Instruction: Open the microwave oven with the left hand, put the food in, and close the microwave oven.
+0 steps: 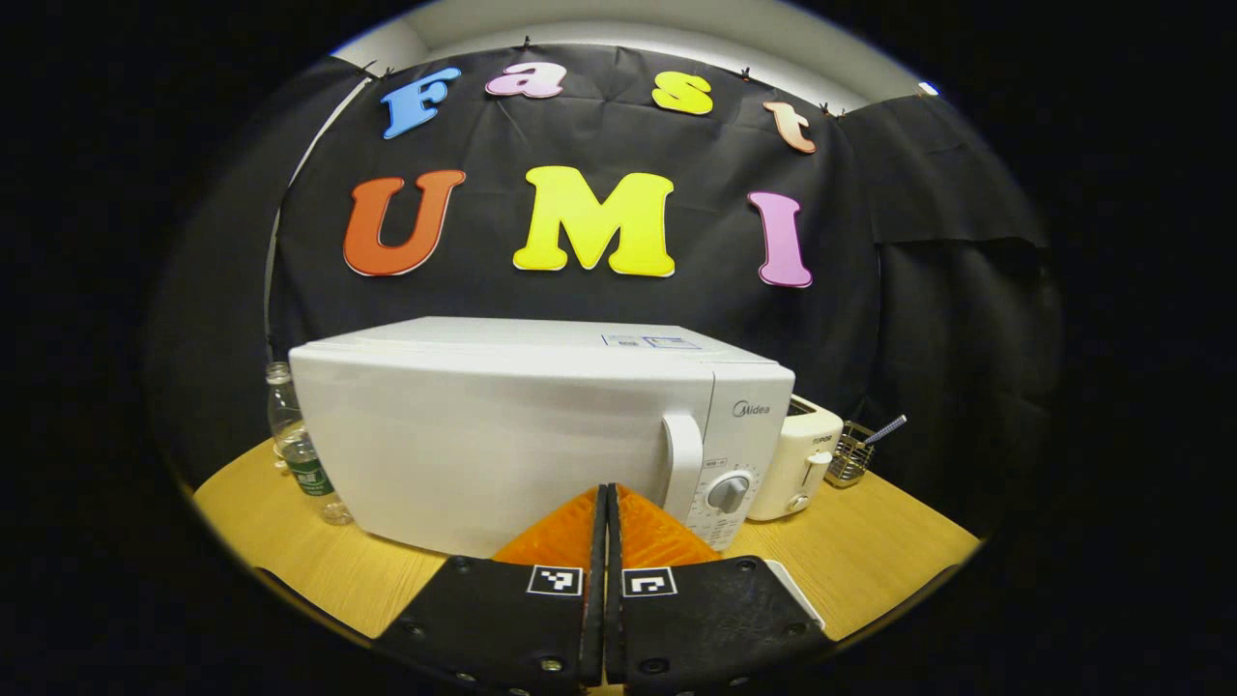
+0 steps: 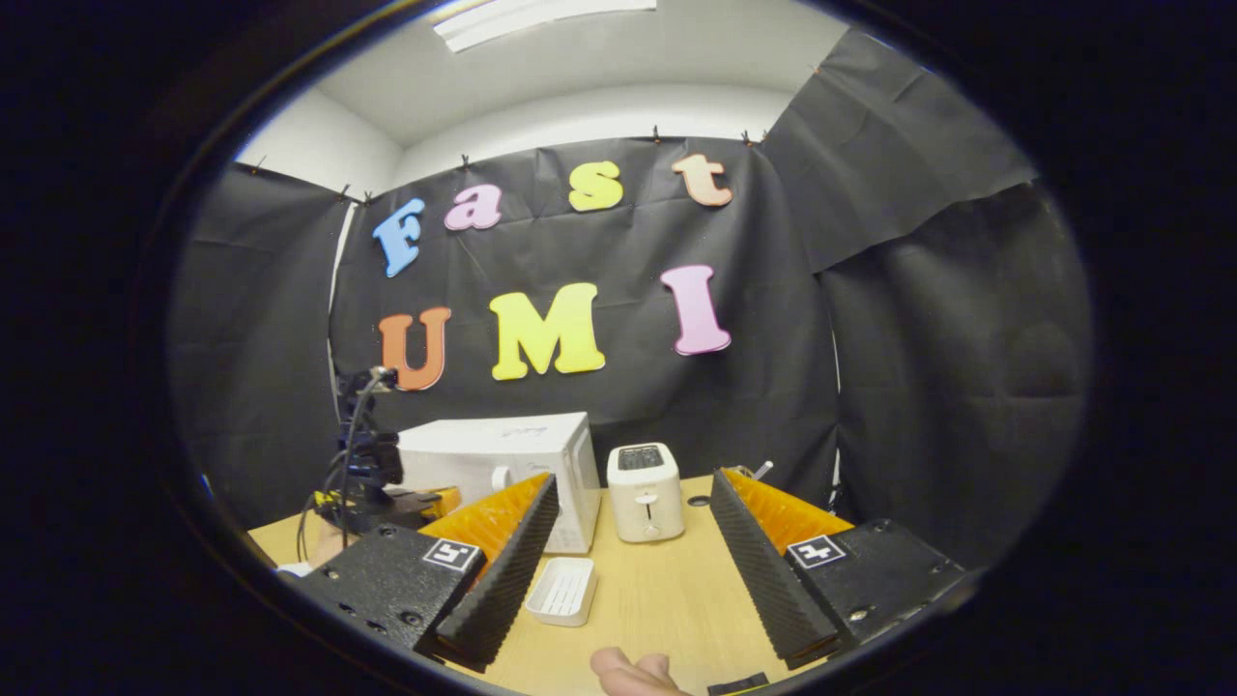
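So, left gripper [image 1: 606, 503] fingers pressed together, holding nothing, near the closed white boxy microwave [image 1: 522, 435] | right gripper [image 2: 628, 527] wide apart, empty | small white ribbed tray [image 2: 561, 590] on wooden table [image 2: 657, 609], just right of microwave

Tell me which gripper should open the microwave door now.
Left. The left gripper is shut and sits close in front of the microwave, near its door handle. The right gripper is open and farther back, with the white tray between its fingers' span.

Left gripper [image 1: 606, 503]: fingers pressed together, nothing between them, pointing forward. Right gripper [image 2: 633, 503]: fingers spread wide apart, empty. Fingertips of a hand [image 2: 633, 670] at lower edge.
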A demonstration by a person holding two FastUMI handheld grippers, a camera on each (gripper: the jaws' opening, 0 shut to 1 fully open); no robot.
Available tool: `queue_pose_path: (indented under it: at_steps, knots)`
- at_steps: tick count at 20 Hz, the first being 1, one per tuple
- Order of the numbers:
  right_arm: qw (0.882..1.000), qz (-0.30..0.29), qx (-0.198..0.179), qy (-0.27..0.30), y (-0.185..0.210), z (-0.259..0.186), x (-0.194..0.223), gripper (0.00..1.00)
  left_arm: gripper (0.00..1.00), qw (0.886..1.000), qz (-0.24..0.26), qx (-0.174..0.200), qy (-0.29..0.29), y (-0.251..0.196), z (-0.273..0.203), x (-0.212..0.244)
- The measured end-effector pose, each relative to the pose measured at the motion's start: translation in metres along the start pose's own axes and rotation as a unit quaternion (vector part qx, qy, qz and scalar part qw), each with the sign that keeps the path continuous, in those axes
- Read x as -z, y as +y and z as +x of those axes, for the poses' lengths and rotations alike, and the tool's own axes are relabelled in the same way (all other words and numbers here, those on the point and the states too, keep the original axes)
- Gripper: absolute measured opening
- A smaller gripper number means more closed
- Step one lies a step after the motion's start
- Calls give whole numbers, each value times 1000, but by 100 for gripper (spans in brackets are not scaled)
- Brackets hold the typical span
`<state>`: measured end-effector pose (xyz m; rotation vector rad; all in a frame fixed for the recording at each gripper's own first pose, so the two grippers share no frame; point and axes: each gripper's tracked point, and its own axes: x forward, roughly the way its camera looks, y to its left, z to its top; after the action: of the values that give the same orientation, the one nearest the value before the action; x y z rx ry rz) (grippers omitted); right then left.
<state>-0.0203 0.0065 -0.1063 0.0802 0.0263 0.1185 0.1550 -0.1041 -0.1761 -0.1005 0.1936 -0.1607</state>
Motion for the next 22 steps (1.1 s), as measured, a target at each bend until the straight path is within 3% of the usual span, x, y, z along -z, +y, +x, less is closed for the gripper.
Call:
queue_pose_path:
  at_steps: [2,3,4,5,7,8,9,10,13,14,15,16,17,18,19,21,22]
  knots:
    - [1000,-5,-2,-13,4,-8,-8,100,48,1000,9,-1,-13,-2,-36,-19]
    - [1000,-7,4,-19,3,-12,-12,100,100,1000,13,-4,-24,0,-65,-27]
    - [1000,-9,11,-23,0,-18,-14,89,87,999,17,-12,-35,2,-77,-40]
    - [999,-9,18,-26,-2,-23,-18,100,95,999,21,-20,-45,3,-95,-50]
    - [999,-4,19,-32,1,-34,-28,100,95,997,28,-27,-70,2,-131,-71]
    - [999,-1,19,-38,2,-39,-35,89,95,996,32,-22,-82,-2,-147,-82]
    - [999,3,22,-43,1,-43,-42,89,95,994,44,-21,-96,-3,-164,-93]
    - [999,4,24,-48,0,-45,-48,100,95,992,57,-26,-112,0,-179,-104]
    - [998,-5,26,-58,2,-50,-63,100,96,982,92,-67,-151,20,-223,-130]
    - [998,-10,25,-63,5,-52,-70,100,96,983,84,-67,-152,18,-234,-133]
    - [997,-17,23,-66,6,-53,-75,89,96,984,71,-62,-148,16,-243,-134]
    - [997,-22,23,-69,8,-55,-79,89,96,986,56,-58,-146,18,-253,-134]
    - [997,-26,20,-70,11,-55,-82,100,96,987,46,-58,-145,21,-261,-136]
    - [997,-28,17,-71,16,-56,-86,100,96,987,37,-60,-147,28,-268,-141]
    - [996,-33,17,-75,18,-57,-90,90,96,987,30,-58,-148,33,-274,-143]
    - [995,-40,17,-86,24,-61,-99,89,96,987,18,-67,-143,46,-281,-142]
    - [995,-43,14,-89,29,-63,-101,100,96,987,19,-78,-137,55,-284,-138]
